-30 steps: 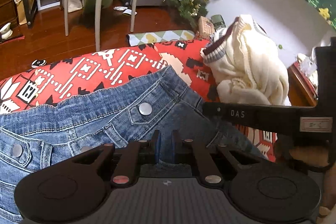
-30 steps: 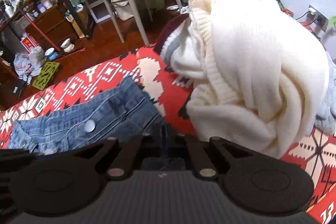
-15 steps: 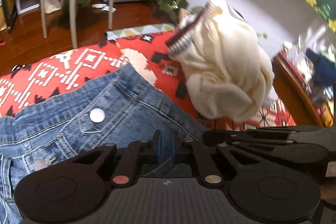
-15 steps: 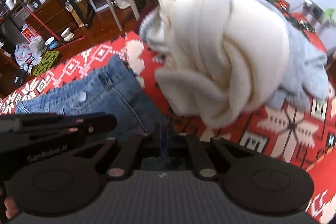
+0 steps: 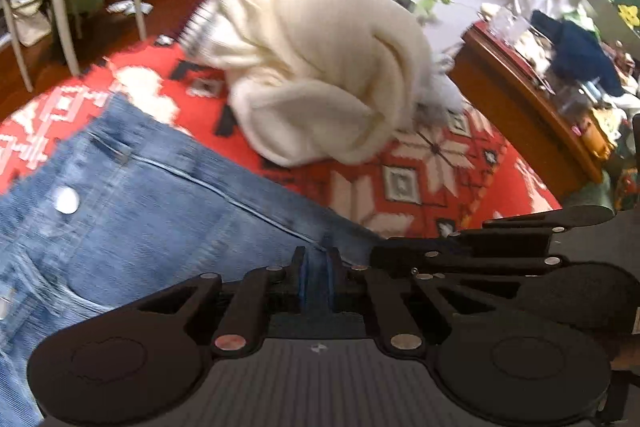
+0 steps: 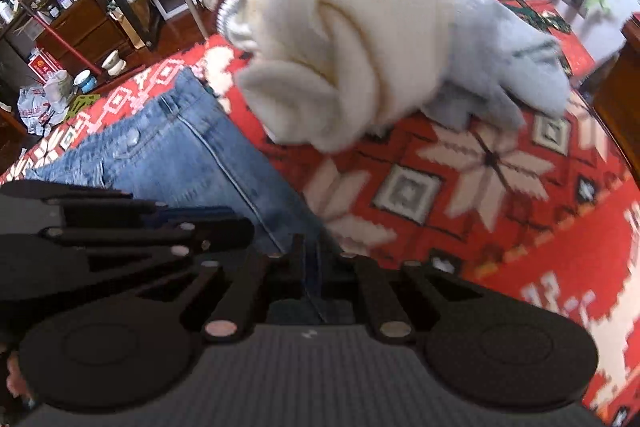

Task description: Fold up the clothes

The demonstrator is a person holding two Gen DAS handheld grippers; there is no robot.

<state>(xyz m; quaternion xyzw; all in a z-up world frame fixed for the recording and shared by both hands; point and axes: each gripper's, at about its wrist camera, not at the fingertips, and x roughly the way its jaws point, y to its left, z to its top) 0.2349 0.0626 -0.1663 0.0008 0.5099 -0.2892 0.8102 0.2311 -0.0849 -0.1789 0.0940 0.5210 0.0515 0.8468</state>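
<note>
Both grippers swung rightward together, angled down, clamping jeans (image 5: 168, 227) edge.

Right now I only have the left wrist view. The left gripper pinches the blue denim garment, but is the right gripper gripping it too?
Observer: Yes. The right wrist view shows the right gripper shut on the blue denim garment, at its seamed edge.
Operator: What is the grey scrap behind the cream knitted sweater?
Observer: A pale blue-grey knitted garment. It lies against the sweater's right side, on the red patterned blanket.
Operator: Is anything on the floor beyond the blanket's far left?
Observer: A white bowl stands on the wooden floor there.
</note>
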